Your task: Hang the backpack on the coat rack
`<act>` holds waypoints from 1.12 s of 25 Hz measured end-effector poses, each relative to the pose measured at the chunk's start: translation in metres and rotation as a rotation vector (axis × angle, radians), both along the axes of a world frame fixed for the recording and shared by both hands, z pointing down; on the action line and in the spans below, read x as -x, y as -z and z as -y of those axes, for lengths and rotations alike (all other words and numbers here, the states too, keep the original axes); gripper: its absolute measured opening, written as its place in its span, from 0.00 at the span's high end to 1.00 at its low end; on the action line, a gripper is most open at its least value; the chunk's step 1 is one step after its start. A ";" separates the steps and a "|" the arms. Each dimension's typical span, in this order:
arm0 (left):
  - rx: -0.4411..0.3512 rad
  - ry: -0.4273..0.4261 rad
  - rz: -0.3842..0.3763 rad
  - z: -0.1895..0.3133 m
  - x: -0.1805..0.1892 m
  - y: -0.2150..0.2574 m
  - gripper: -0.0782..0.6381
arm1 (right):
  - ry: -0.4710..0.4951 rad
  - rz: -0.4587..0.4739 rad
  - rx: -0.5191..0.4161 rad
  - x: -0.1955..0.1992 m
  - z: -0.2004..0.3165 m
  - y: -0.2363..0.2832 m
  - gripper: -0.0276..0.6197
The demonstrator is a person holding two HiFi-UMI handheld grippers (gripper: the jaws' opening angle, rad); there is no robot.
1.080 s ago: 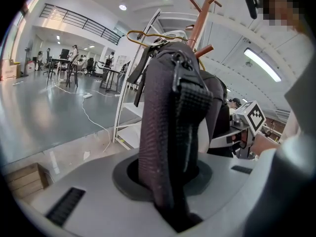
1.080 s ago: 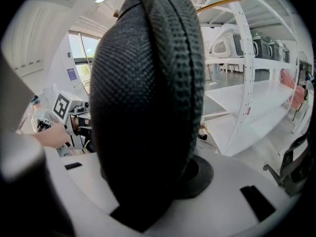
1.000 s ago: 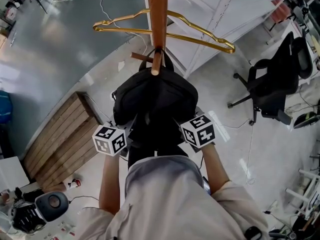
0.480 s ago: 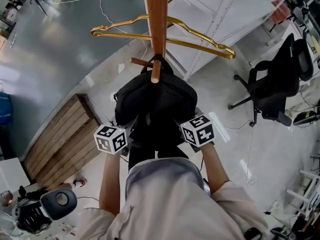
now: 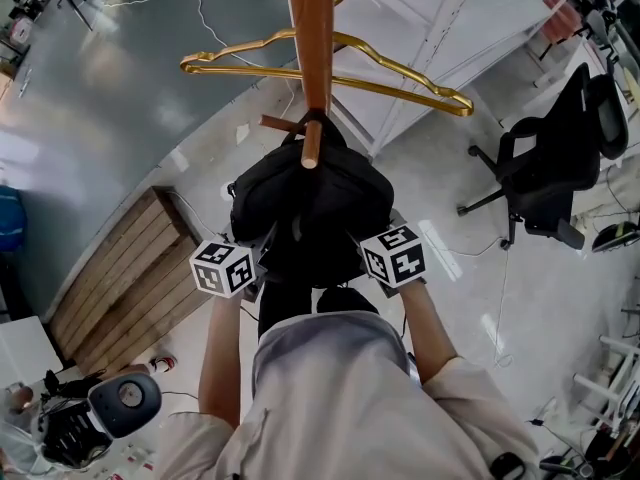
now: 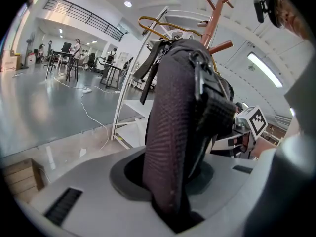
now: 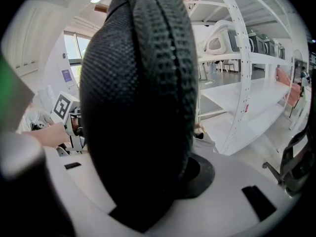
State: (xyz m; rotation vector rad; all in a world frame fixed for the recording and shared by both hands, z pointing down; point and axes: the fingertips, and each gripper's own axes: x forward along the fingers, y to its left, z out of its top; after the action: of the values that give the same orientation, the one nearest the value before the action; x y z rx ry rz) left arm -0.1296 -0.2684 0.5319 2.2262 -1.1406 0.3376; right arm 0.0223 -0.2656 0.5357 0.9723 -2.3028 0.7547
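Observation:
A black backpack hangs by its top loop on a peg of the wooden coat rack. My left gripper is at its lower left side and my right gripper at its lower right. In the left gripper view the mesh fabric narrows down into the slot of the left gripper. The right gripper view shows the bag's bulk filling the right gripper. Both pairs of jaws have just been opening, with the backpack still between them.
A golden hanger hangs on the rack above the bag. White shelving stands behind it, a black office chair to the right, a wooden pallet on the floor to the left.
The left gripper's cube has shifted slightly up the picture, closer to the backpack. The backpack stays on the peg. A round device at the bottom left has drifted right.

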 end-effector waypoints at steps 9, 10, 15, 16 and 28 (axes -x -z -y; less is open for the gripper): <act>-0.023 0.040 0.064 0.016 0.005 -0.008 0.72 | -0.013 -0.014 -0.035 -0.001 0.010 -0.006 0.68; -0.025 0.044 0.068 0.017 0.005 -0.009 0.72 | -0.016 -0.015 -0.037 -0.001 0.010 -0.007 0.68; -0.029 0.051 0.068 0.020 0.005 -0.010 0.71 | -0.014 -0.026 -0.050 -0.002 0.012 -0.007 0.66; -0.030 0.057 0.071 0.021 0.005 -0.010 0.70 | -0.012 -0.027 -0.053 -0.002 0.013 -0.007 0.66; -0.038 0.114 0.135 0.032 0.013 -0.015 0.62 | -0.018 -0.049 -0.099 -0.003 0.023 -0.014 0.60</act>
State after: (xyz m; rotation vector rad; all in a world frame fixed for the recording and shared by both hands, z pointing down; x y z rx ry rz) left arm -0.1429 -0.3005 0.5466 2.1874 -1.3491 0.4267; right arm 0.0256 -0.2890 0.5492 1.0447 -2.3103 0.6221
